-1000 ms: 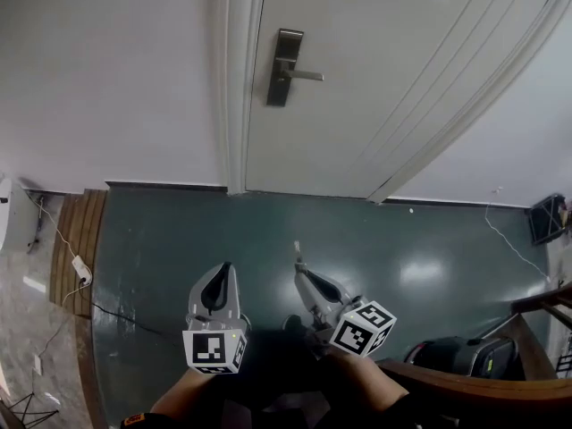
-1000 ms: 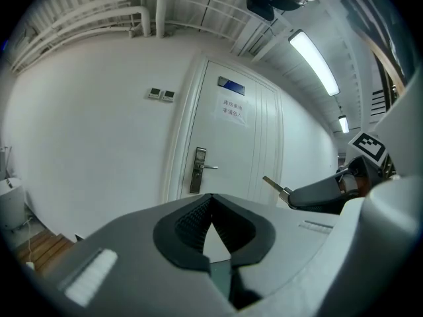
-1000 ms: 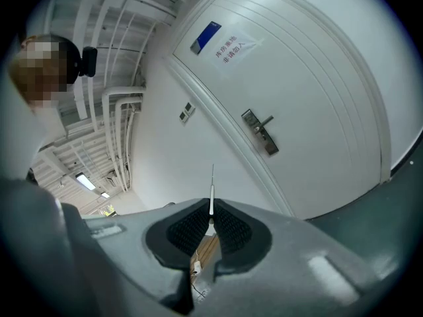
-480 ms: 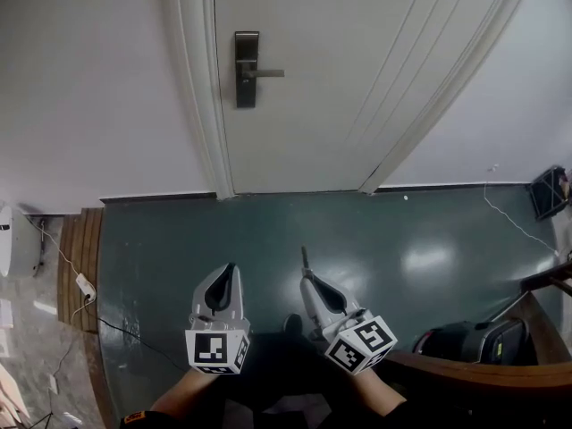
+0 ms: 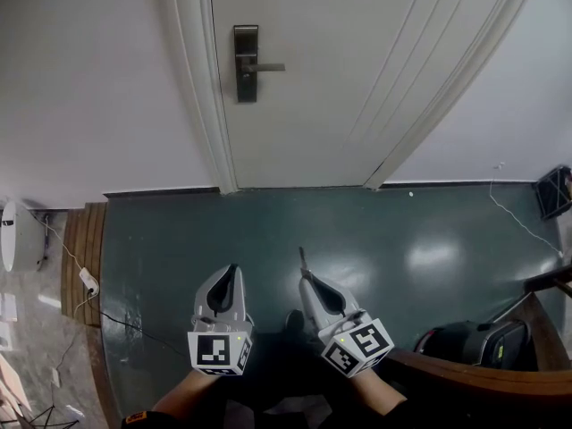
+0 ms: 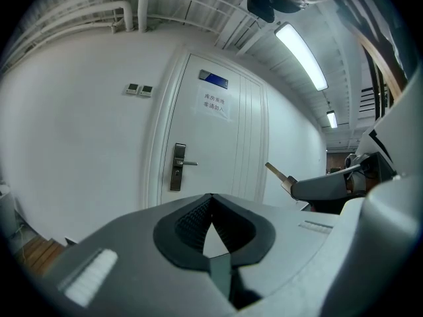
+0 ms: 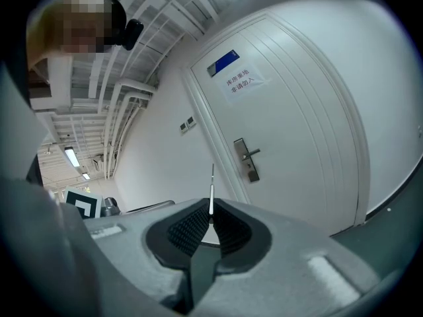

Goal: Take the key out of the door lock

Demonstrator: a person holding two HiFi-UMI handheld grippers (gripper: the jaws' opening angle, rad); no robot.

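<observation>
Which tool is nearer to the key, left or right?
Right. The right tool is shut on the key, which sticks out past its tips. The left tool is beside it, apart from the key.

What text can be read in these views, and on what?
"库房重地 / 请勿进入": paper notice on the door; small, so this reading is uncertain.
Blue plate above the notice: too small to read.
Marker cubes: square patterns only, no words.
</observation>
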